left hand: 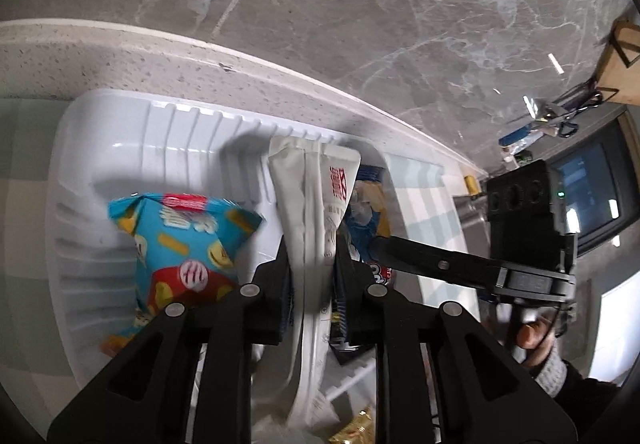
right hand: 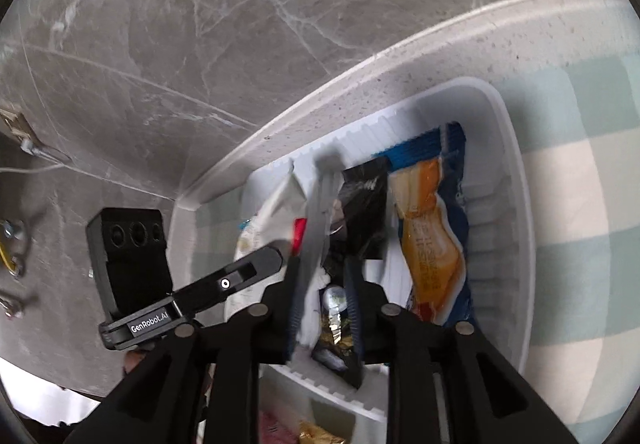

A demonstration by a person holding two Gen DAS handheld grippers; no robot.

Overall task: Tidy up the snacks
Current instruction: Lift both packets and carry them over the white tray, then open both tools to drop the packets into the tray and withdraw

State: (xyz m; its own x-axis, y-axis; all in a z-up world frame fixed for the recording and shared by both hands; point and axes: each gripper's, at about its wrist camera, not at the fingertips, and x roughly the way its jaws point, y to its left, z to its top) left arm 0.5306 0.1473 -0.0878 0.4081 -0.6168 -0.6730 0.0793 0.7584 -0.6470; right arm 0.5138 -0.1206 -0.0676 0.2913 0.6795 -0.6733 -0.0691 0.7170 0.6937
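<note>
L gripper (left hand: 312, 264): jaws clamped on the white pouch (left hand: 316, 196), pads pressing both flat faces near its lower-mid section. Pouch long axis runs straight out along the fingers, top seal pointing away toward the far wall of the white tray (left hand: 132, 124); pouch stands roughly on edge over the tray interior, approx. centre. To its left inside the tray lies the blue chip bag (left hand: 180, 244), apart from the jaws; to its right, partly hidden, a dark-blue snack bag (left hand: 372, 212). R gripper (right hand: 324, 284): jaws partly apart, no clear pad pressure visible; between the fingers sit a grey strip (blurred, ID uncertain) and a small foil packet (right hand: 334, 308) lower down, so R reads as released or near-released, not gripping. Just beyond R fingers: black packet (right hand: 364, 212), then the orange-and-blue bag (right hand: 432, 236) lying lengthwise along the tray's right side. Key relation: the white pouch is already in L jaws, above the tray slot between the blue chip bag and the dark-blue bag, axis aligned w/ finger direction, so L is the acting hand; judged next req.: lower along that axis, then release. Risk: pouch tipping onto neighbours. Tray sits on a checked cloth (right hand: 580, 204) beside the speckled counter edge (left hand: 160, 56).
</note>
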